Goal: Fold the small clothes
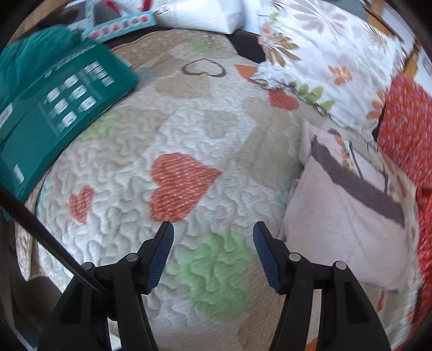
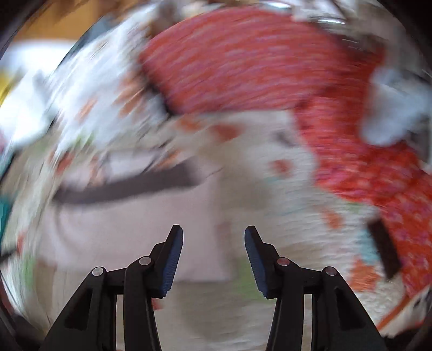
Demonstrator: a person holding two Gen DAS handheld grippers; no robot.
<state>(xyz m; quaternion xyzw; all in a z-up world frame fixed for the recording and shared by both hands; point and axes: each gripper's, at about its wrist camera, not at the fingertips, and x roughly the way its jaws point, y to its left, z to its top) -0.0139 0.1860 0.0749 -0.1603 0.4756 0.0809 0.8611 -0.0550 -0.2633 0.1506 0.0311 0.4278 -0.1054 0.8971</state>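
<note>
A folded pale pink garment [image 1: 348,237] with a dark brown band lies on the quilted heart-patterned bedspread [image 1: 189,151], at the right of the left wrist view. My left gripper [image 1: 213,235] hovers open over the bedspread to the left of that garment, nothing between its fingers. The right wrist view is heavily blurred; the same pink garment [image 2: 129,229] shows below and left of my right gripper [image 2: 213,240], which is open and empty above it. A red patterned cloth [image 2: 270,62] lies beyond, also seen as red cloth [image 1: 405,121] at the right edge.
A teal box [image 1: 56,108] and teal fabric [image 1: 29,56] sit at the bedspread's left. A floral pillow [image 1: 324,54] and a white bag [image 1: 210,13] lie at the back. A dark strap [image 1: 46,232] crosses the lower left.
</note>
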